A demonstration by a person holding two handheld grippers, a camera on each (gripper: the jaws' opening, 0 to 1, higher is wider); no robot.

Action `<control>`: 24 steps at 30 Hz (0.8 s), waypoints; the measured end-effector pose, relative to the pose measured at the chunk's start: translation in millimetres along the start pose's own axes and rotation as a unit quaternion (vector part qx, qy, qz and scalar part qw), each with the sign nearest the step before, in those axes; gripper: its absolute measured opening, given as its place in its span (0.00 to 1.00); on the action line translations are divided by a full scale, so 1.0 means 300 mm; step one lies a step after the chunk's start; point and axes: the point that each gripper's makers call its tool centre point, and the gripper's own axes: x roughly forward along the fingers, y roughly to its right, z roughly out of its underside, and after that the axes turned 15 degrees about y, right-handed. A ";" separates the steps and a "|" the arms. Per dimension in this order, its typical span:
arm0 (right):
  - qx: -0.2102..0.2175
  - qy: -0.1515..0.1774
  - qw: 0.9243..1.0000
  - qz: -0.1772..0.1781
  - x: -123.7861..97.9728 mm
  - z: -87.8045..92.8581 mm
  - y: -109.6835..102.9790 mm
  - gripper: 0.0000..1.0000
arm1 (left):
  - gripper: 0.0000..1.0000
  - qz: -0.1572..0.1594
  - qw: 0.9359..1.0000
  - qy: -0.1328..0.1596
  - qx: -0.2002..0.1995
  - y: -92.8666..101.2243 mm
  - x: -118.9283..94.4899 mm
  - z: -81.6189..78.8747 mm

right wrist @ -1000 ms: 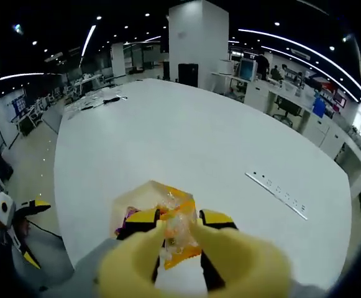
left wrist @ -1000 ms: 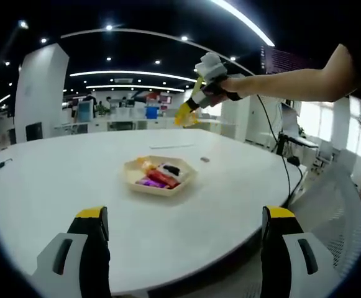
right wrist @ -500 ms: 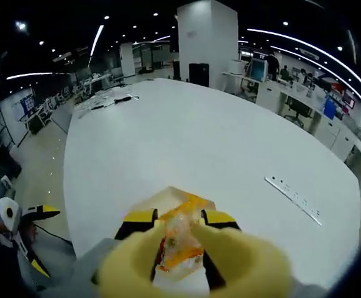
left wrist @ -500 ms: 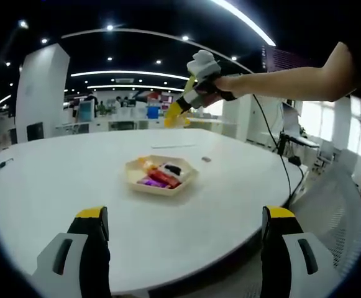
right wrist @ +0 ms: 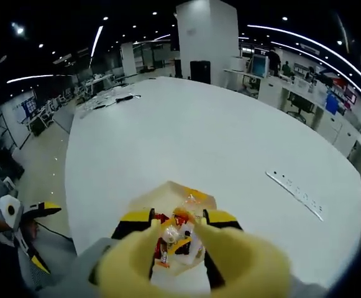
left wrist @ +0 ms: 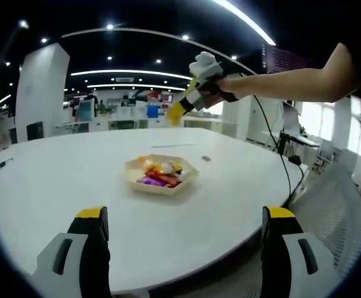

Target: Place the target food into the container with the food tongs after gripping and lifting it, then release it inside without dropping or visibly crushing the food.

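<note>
A pale hexagonal container of mixed wrapped snacks sits mid-table. In the left gripper view a person's arm holds my right gripper high above it, shut on yellow food tongs whose tips are bare. An orange-and-clear wrapped snack lies on top of the pile. My left gripper stands open at the near table edge, holding nothing. The right gripper view looks straight down past my right gripper. The blurred tongs are spread, and the snack rests in the container below them.
A flat white strip lies on the round white table, and a small dark item sits beyond the container. A white mesh chair and a hanging cable stand at the right. My left gripper shows off the table's edge.
The tongs have spread and let go of the orange snack, which now lies in the container. My right gripper stays high over the container. The left gripper has not moved.
</note>
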 end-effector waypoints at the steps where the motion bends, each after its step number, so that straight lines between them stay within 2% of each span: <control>1: 0.003 -0.001 1.000 0.004 -0.010 0.009 0.011 0.30 | 0.99 0.000 1.000 0.001 -0.001 0.001 0.000 -0.001; 8: 0.006 -0.012 1.000 0.023 -0.064 0.061 0.071 0.30 | 0.99 0.002 1.000 0.003 -0.001 0.002 0.001 -0.004; 13: 0.010 -0.016 0.999 0.045 -0.106 0.098 0.140 0.31 | 0.99 0.001 1.000 0.003 0.000 0.001 0.002 -0.002; 24: 0.019 -0.032 0.992 0.121 -0.223 0.221 0.336 0.31 | 0.99 -0.003 1.000 -0.007 0.010 -0.006 -0.002 0.007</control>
